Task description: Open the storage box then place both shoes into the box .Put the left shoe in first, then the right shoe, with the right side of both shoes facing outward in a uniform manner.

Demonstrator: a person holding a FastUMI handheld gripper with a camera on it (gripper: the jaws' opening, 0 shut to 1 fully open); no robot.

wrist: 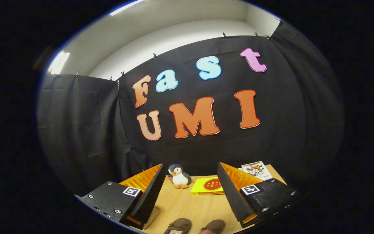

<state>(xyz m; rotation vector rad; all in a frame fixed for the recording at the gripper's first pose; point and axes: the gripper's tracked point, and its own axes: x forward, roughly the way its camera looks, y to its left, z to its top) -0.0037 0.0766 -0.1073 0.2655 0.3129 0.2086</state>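
**Gripper spread wide, holding nothing**

The gripper (192,191) points forward, raised and level, with its two fingers (148,191) parted wide. Nothing sits between the fingers, and neither one touches anything.

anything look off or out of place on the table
Nothing stands out. The penguin toy sits upright beside the flat yellow box; both shoes lie side by side between the open gripper fingers.

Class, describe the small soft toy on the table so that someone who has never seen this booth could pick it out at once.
Start at the wooden table before the black cloth wall. At its far edge, beyond the open gripper, stands a plush penguin, left of a flat yellow box. It is the only upright, rounded thing there: dark head, white belly, orange feet.
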